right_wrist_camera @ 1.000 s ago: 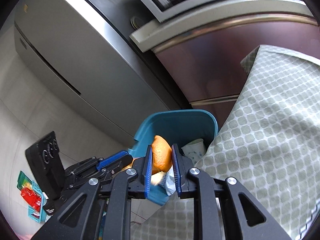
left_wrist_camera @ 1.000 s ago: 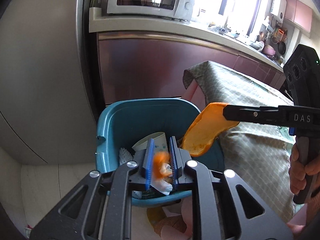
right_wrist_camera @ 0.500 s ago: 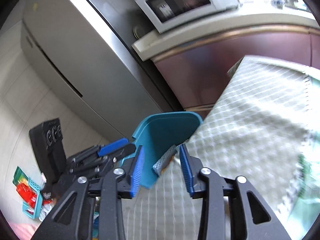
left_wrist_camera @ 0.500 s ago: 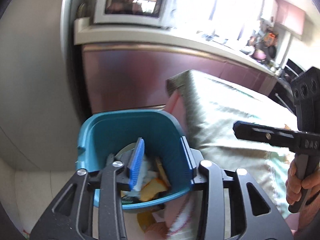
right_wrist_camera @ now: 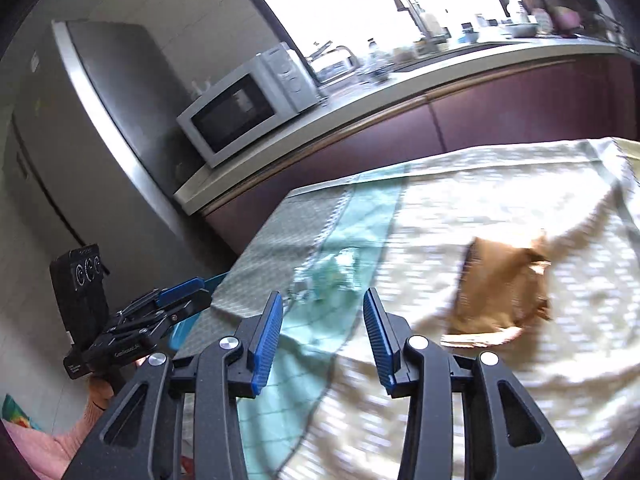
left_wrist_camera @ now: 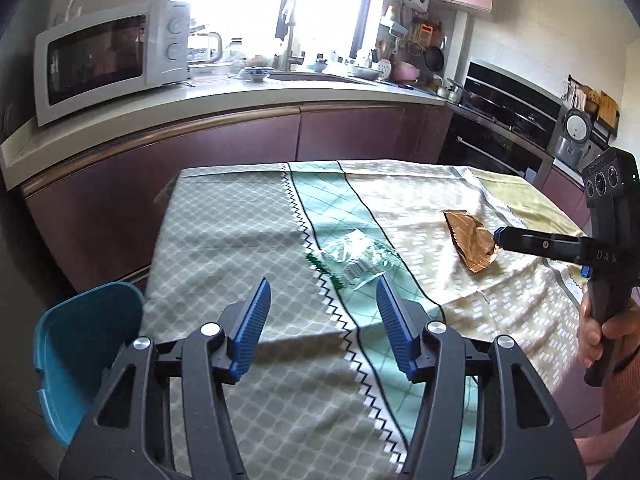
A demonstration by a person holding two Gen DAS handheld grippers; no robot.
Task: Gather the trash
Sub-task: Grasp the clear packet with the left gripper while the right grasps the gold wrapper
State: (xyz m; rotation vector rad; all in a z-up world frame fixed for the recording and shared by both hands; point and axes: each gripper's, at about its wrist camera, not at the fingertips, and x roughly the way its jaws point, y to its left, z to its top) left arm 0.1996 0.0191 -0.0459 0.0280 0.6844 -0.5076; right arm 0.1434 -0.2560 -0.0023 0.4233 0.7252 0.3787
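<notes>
You are in a kitchen, facing a table under a patterned tablecloth (left_wrist_camera: 248, 240), with a counter behind it carrying a white microwave (left_wrist_camera: 108, 60). Taking the tablecloth's green centre stripe as your landmark: a clear crumpled plastic wrapper (left_wrist_camera: 354, 260) lies on that stripe, and a brown foil wrapper (left_wrist_camera: 472, 240) lies well off to the right of it on the cream part of the cloth. The teal trash bin (left_wrist_camera: 80, 360) stands on the floor off the table's left near corner, far left of the stripe.

Your left gripper (left_wrist_camera: 322, 326) hangs over the stripe just short of the clear wrapper, its jaws opening with nothing between them. Your right gripper (right_wrist_camera: 322, 338) also hangs over the stripe, jaws opening and empty; in the left wrist view its tip sits just beside the brown wrapper.
</notes>
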